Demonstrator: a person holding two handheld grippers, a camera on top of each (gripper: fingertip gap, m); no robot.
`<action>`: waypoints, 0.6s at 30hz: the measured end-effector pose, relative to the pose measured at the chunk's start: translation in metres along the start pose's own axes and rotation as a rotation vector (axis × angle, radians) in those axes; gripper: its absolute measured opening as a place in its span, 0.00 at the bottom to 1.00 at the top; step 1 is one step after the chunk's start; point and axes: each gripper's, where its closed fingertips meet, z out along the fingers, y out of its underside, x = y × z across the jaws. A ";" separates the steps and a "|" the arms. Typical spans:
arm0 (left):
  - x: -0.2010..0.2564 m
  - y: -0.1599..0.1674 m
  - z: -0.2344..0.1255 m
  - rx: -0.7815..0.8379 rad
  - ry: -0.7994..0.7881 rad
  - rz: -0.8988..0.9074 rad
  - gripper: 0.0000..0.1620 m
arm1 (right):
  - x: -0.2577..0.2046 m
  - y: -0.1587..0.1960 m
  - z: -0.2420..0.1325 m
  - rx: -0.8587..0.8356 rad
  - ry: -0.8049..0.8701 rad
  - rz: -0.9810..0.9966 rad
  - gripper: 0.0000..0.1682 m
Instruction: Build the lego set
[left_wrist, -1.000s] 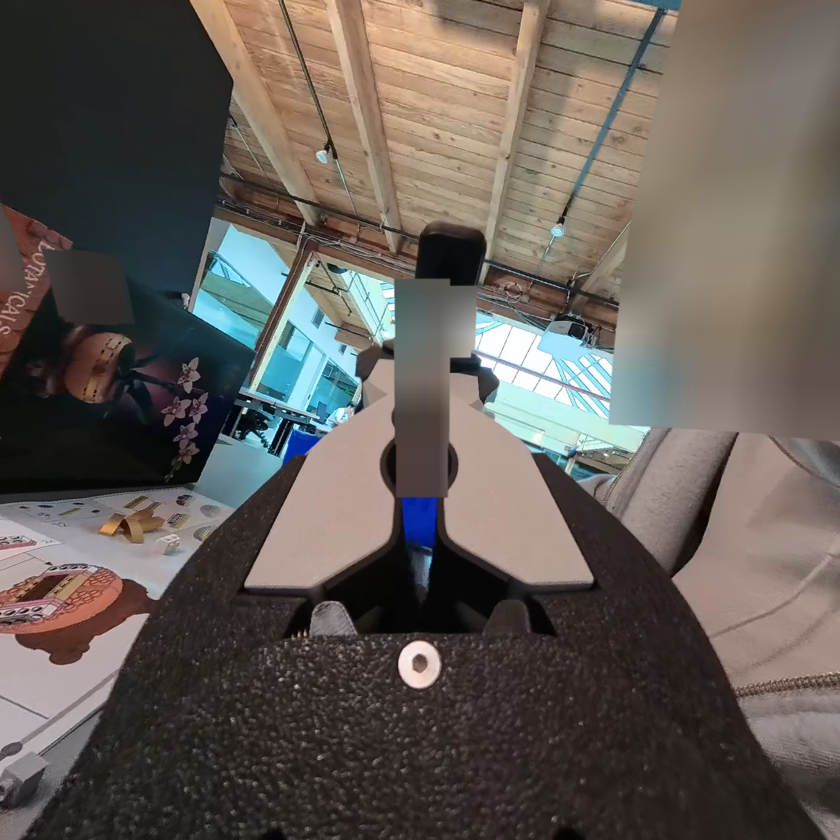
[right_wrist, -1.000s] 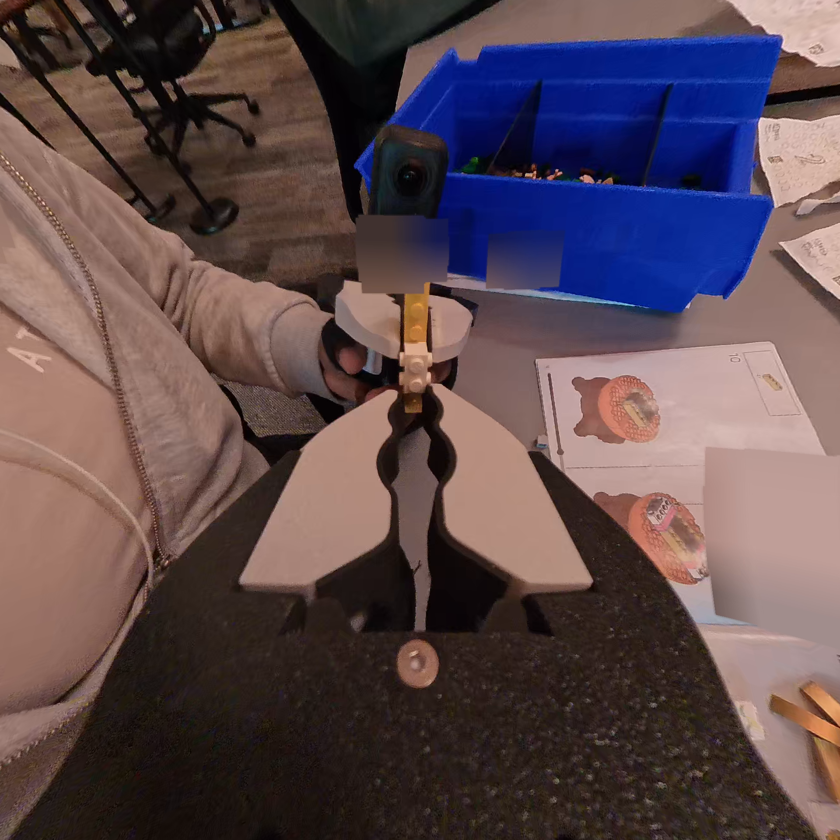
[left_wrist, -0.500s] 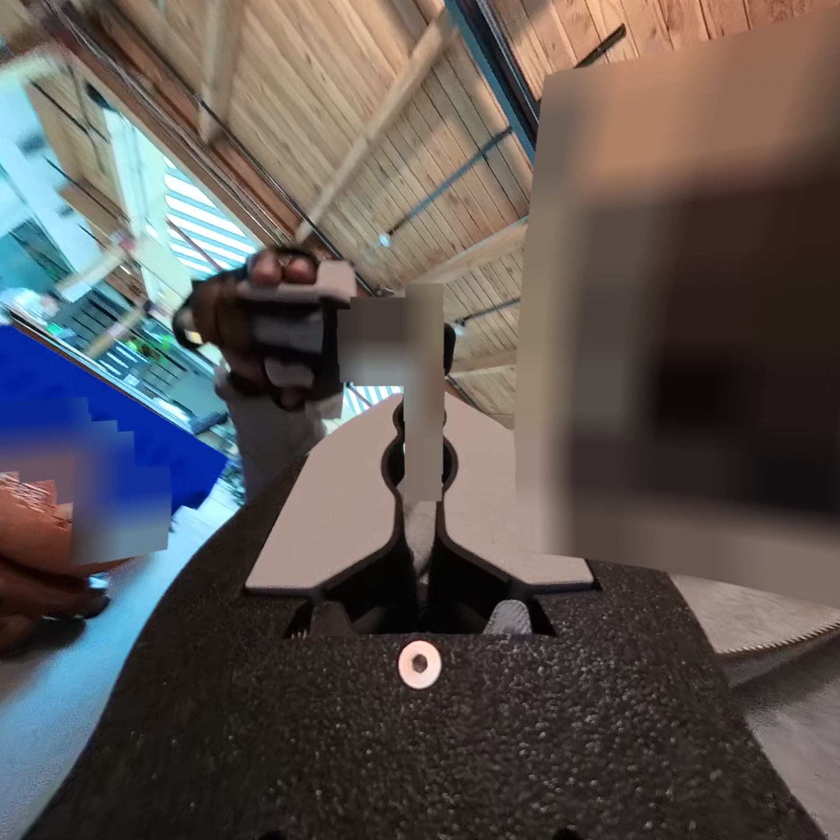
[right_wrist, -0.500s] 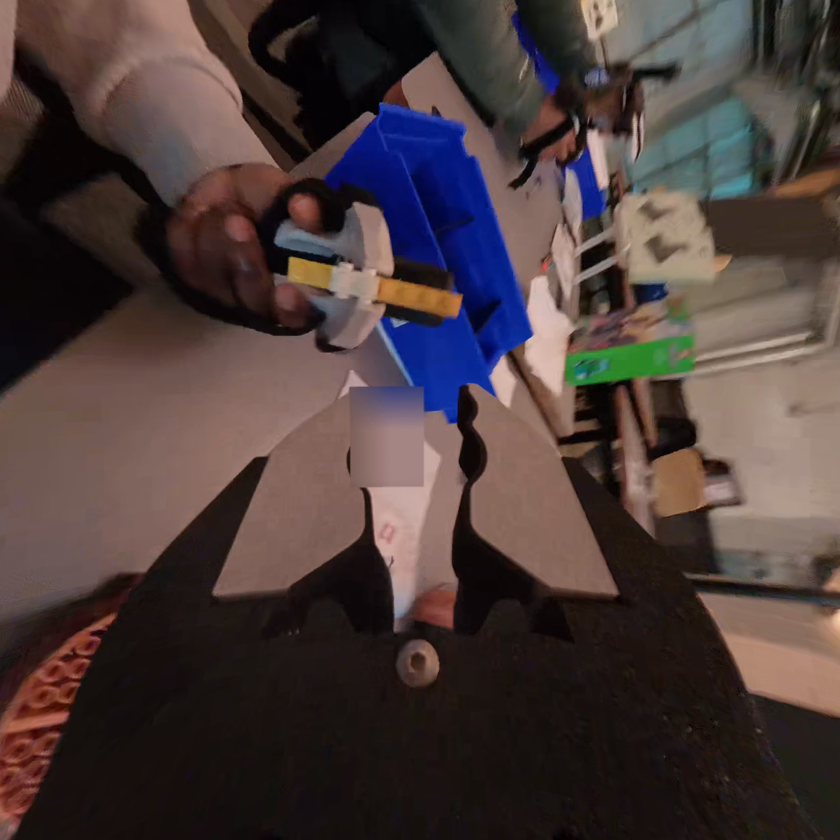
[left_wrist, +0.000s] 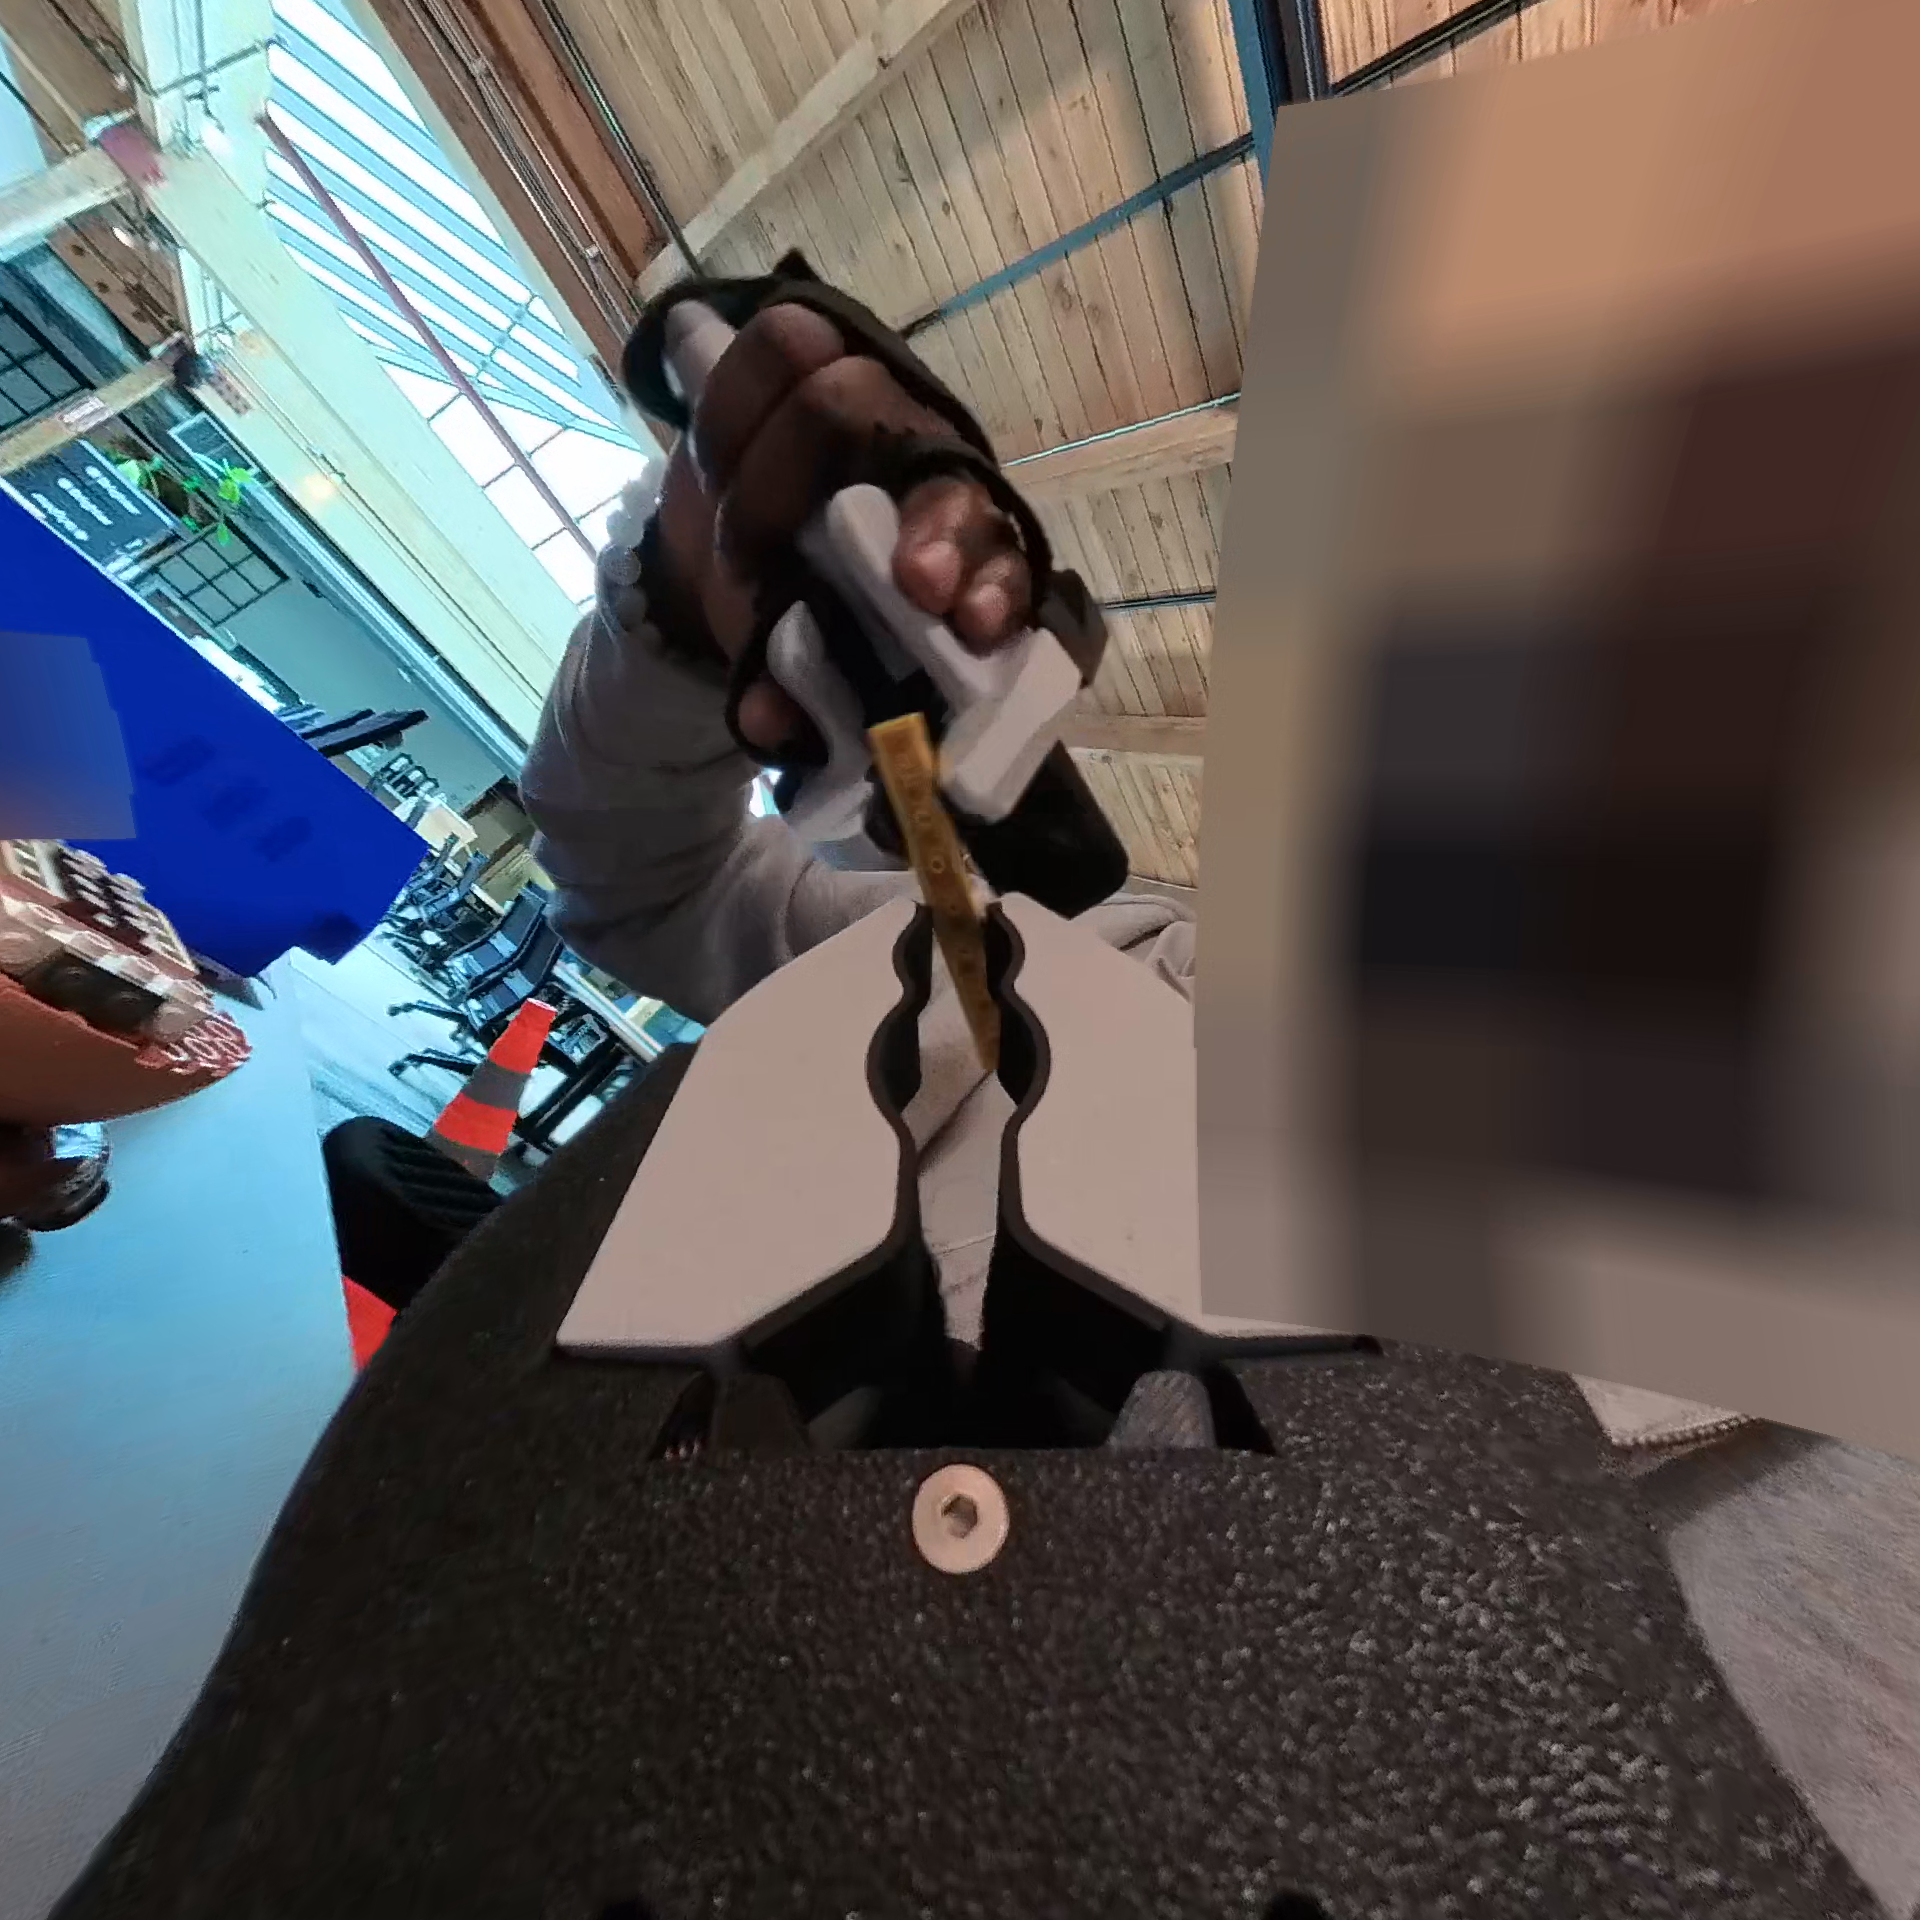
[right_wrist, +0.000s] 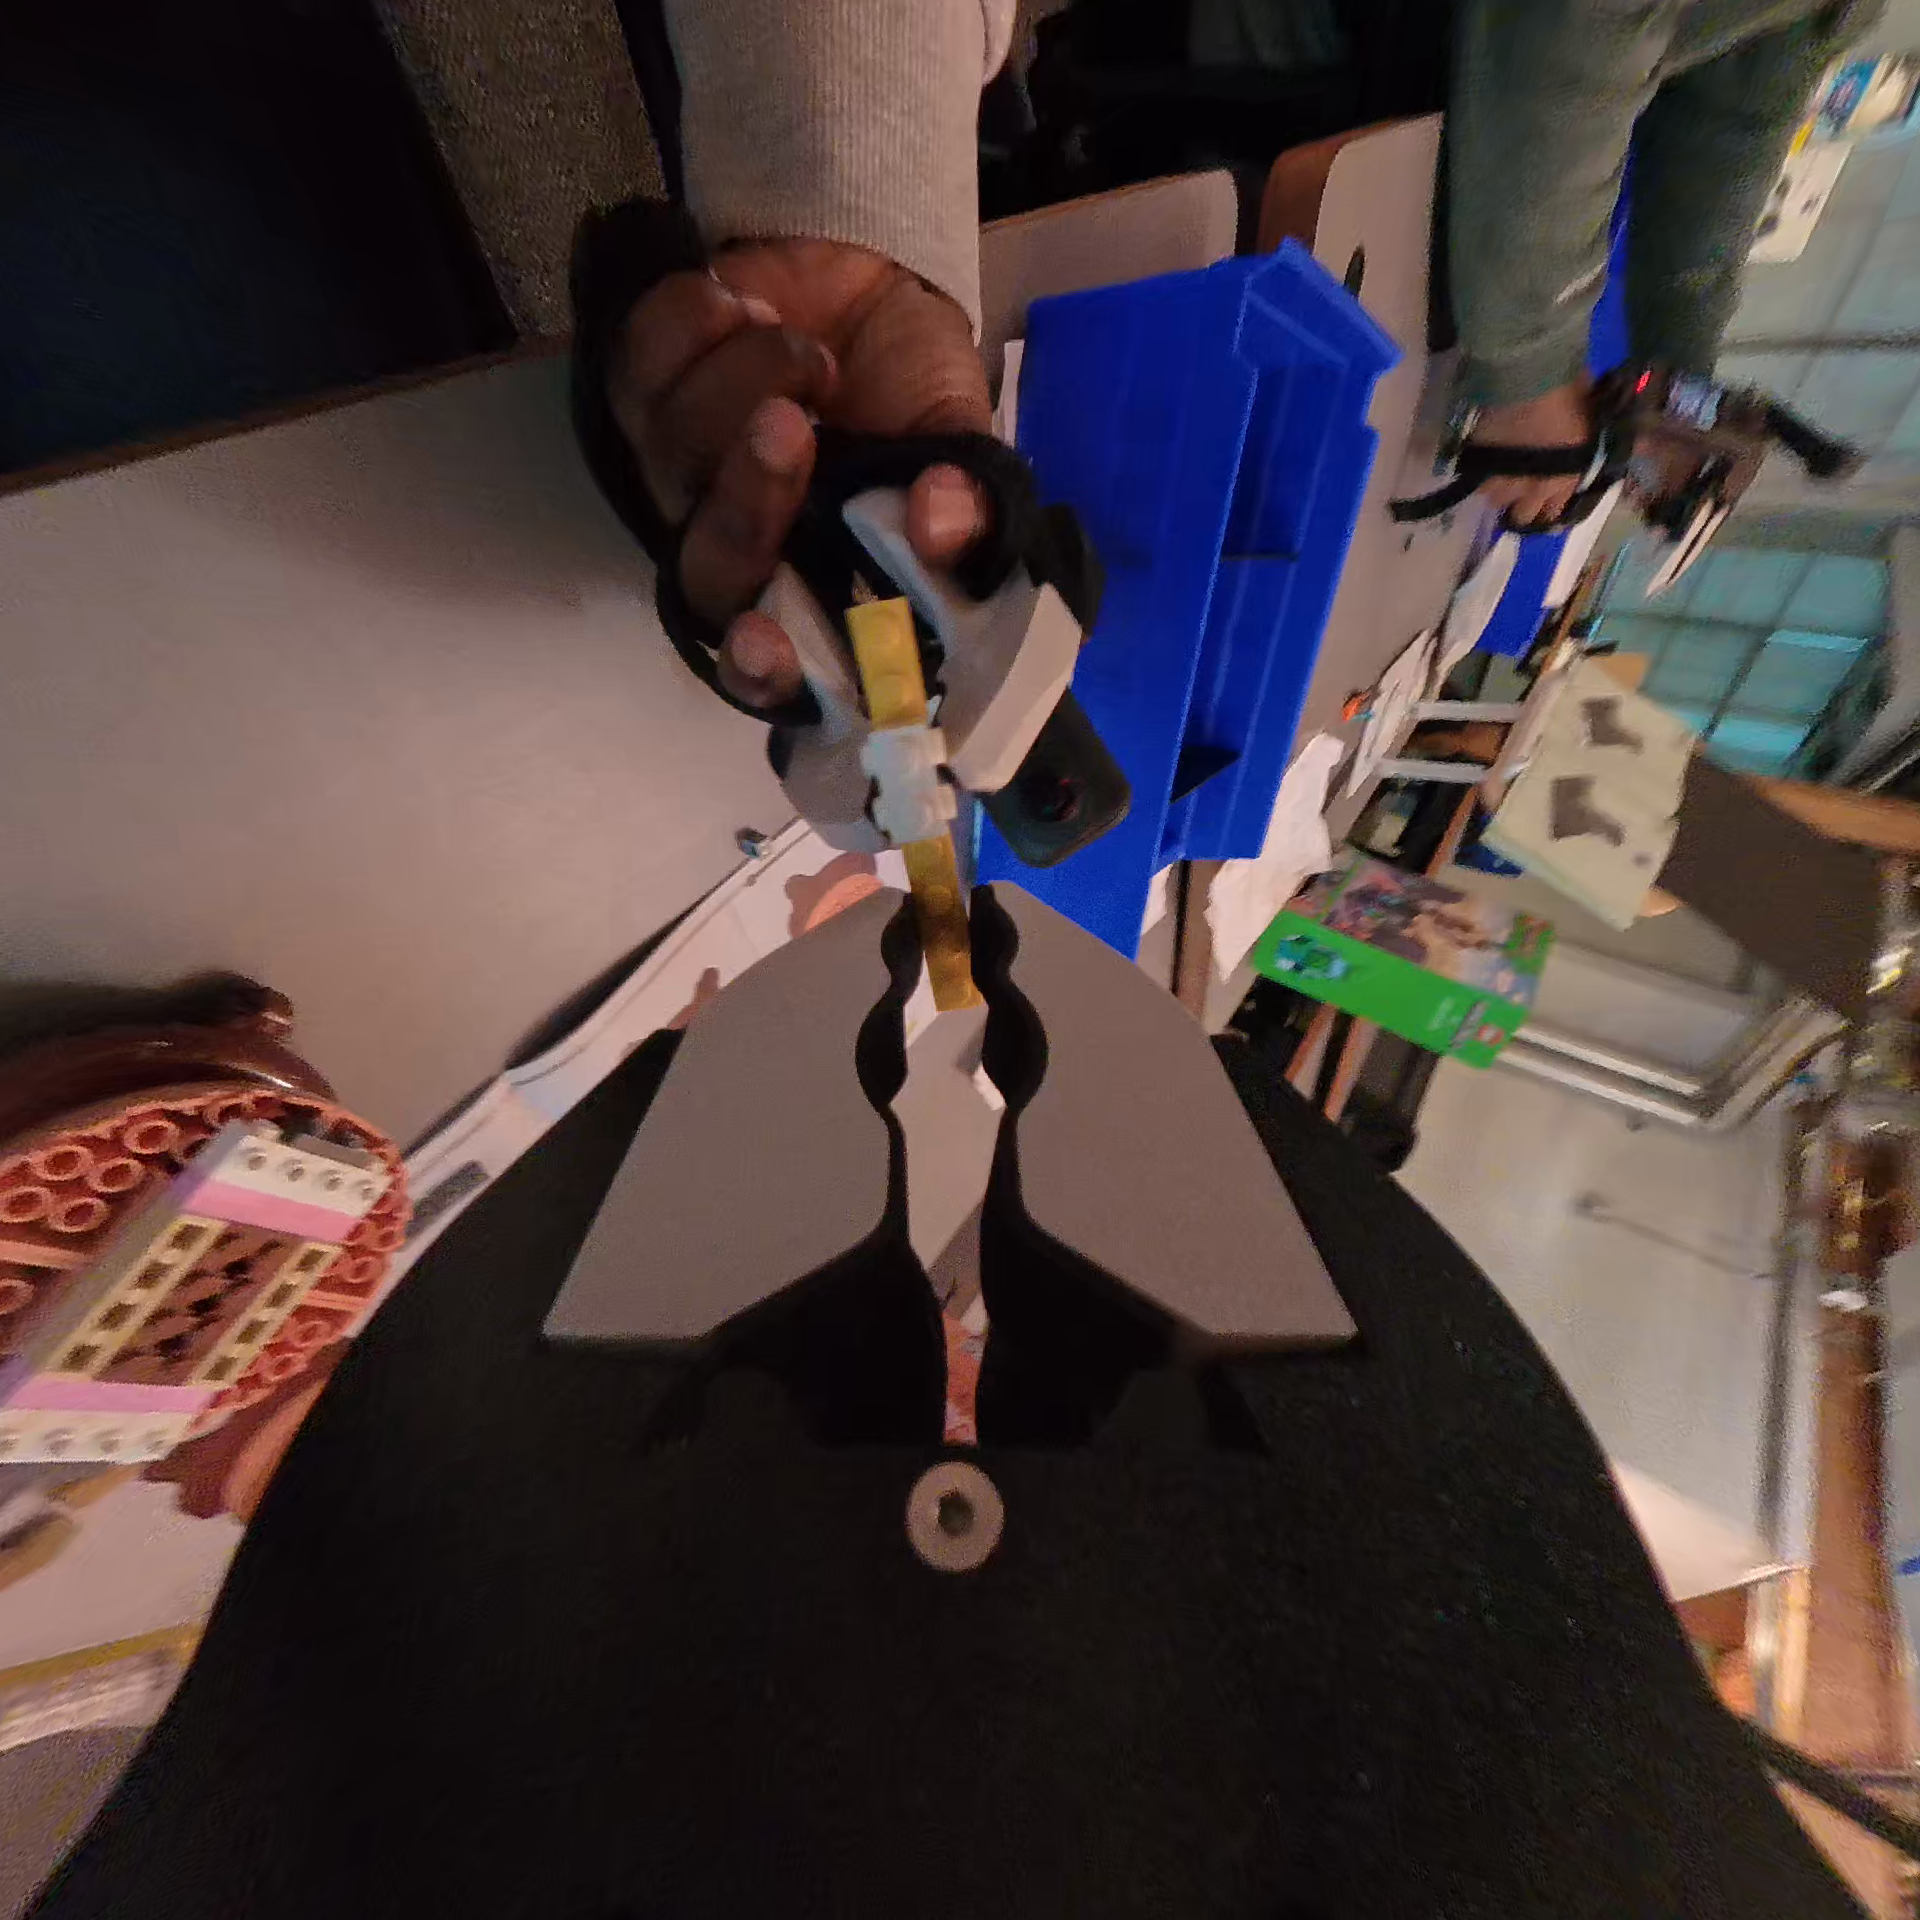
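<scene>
A long yellow lego plate (right_wrist: 940, 935) with a small white piece (right_wrist: 904, 774) clipped on its middle spans between my two grippers, which face each other in the air above the table. My left gripper (left_wrist: 956, 909) is shut on one end; the plate (left_wrist: 935, 862) shows edge-on there. My right gripper (right_wrist: 940, 899) has its jaws closed in on the other end. Each gripper, held by a hand, also shows in the other's view: the left (right_wrist: 925, 774), the right (left_wrist: 920, 790). The round reddish-brown build (right_wrist: 156, 1247) with tan, pink and white bricks lies at the lower left.
A blue parts bin (right_wrist: 1195, 520) stands on the grey table (right_wrist: 312, 675) behind the grippers. An instruction sheet (right_wrist: 727, 935) lies below them. A green lego box (right_wrist: 1403, 977) sits farther right. Another person's hand (right_wrist: 1610, 447) with a gripper is at the far right. Less than 4 cm separates the two grippers' tips. Both grippers' tips are roughly 15 cm from the round reddish-brown build (right_wrist: 156, 1247).
Both views have rolled over. My right gripper, open and apart half a second ago, has come back to the plate's free end and closed. The left has kept its hold.
</scene>
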 end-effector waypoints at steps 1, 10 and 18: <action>0.000 -0.001 -0.002 -0.003 -0.011 0.031 0.07 | -0.002 0.003 0.000 -0.011 -0.007 0.041 0.05; -0.031 -0.026 -0.049 -0.344 -0.779 1.058 0.36 | -0.070 0.041 0.006 -0.090 -0.475 1.104 0.04; -0.047 -0.009 -0.031 -0.419 -0.797 1.153 0.20 | -0.073 0.017 0.014 -0.054 -0.594 1.117 0.05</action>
